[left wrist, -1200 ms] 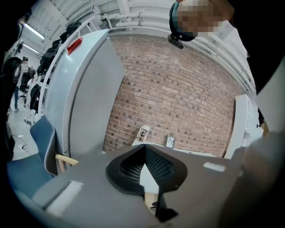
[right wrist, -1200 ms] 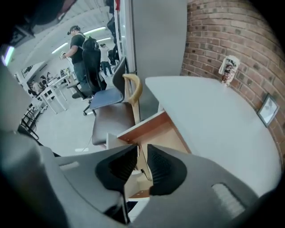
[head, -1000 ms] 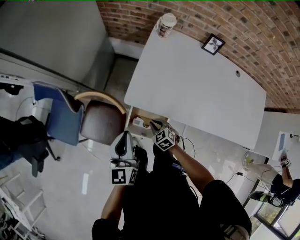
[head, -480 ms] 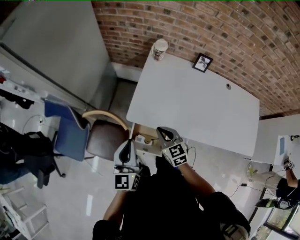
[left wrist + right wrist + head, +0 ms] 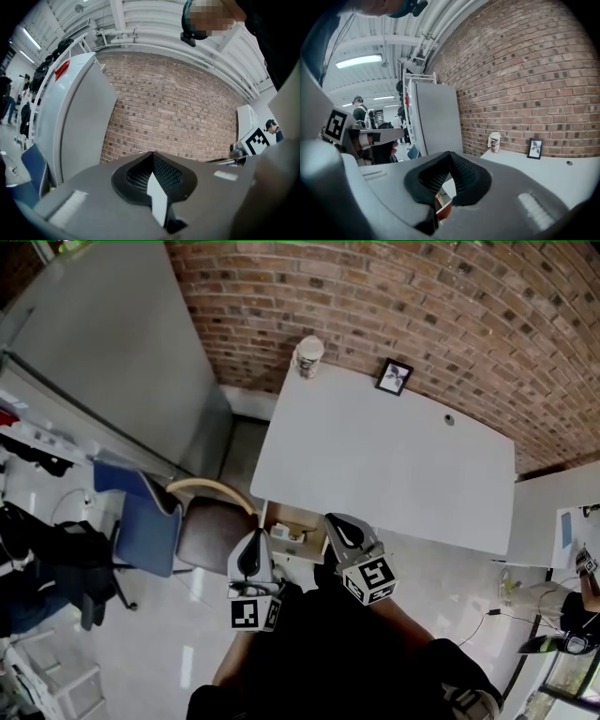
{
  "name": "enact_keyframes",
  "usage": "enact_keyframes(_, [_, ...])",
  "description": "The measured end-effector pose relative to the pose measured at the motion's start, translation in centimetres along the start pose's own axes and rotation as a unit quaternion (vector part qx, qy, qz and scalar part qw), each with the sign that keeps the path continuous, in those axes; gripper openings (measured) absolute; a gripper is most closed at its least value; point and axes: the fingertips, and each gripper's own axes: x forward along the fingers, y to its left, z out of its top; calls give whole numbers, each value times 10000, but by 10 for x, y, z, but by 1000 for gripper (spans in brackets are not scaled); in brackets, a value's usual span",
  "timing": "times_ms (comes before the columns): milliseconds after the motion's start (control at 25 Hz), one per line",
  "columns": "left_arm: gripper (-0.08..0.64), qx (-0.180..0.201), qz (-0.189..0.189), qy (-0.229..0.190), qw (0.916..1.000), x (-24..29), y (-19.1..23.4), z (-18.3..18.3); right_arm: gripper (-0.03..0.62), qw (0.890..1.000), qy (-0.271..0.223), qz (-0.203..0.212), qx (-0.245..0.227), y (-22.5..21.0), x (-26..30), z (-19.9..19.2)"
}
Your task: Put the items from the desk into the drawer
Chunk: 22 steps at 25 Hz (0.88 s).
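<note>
Since a second ago the right tongs (image 5: 339,526) have lifted away from the open wooden drawer (image 5: 305,519) under the near left edge of the white tabletop (image 5: 394,456). Then they reached down into its mouth. Now they hang above it, pointing out over the tabletop. In the right gripper view their ribbed black pads are pressed together with nothing between them (image 5: 450,154). The left tongs (image 5: 251,545) have also come up a little beside the drawer. They too are closed tip to tip and empty (image 5: 151,154), facing the brick wall.

The drawer is open, with a few small pale things in it that are too small to identify. The withdrawal suggests that one deposit is finished and the right hand is free for the next item.

Two things remain on the tabletop, both along its far edge, well away from either hand. A white paper cup with a printed sleeve and lid (image 5: 308,356) stands at the far left corner. A small black-framed picture (image 5: 395,376) stands upright near it, to the right. The right gripper view shows both straight ahead, the cup (image 5: 494,142) and the picture (image 5: 535,148).

The task therefore looks partly done. The next move probably calls for opening the right tongs and reaching across to one of the two.
</note>
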Motion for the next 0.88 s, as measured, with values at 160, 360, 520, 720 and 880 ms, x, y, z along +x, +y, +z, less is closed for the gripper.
enact_keyframes(160, [20, -27, -30, 32, 10000, 6, -1, 0, 3, 10000, -23, -8, 33, -2, -3, 2])
enact_keyframes(360, [20, -69, -48, 10, 10000, 11, -3, 0, 3, 10000, -17, -3, -10, -6, -1, 3])
enact_keyframes(520, [20, -62, -54, 61, 9999, 11, -2, -2, 3, 10000, -18, 17, -11, -5, 0, 5])
enact_keyframes(720, [20, -97, -21, 75, 9999, 10, 1, -5, 3, 10000, -12, 12, -80, -3, 2, 3])
enact_keyframes(880, [20, -114, -27, 84, 9999, 10, 1, -5, 3, 10000, -24, 24, -40, -2, 3, 3])
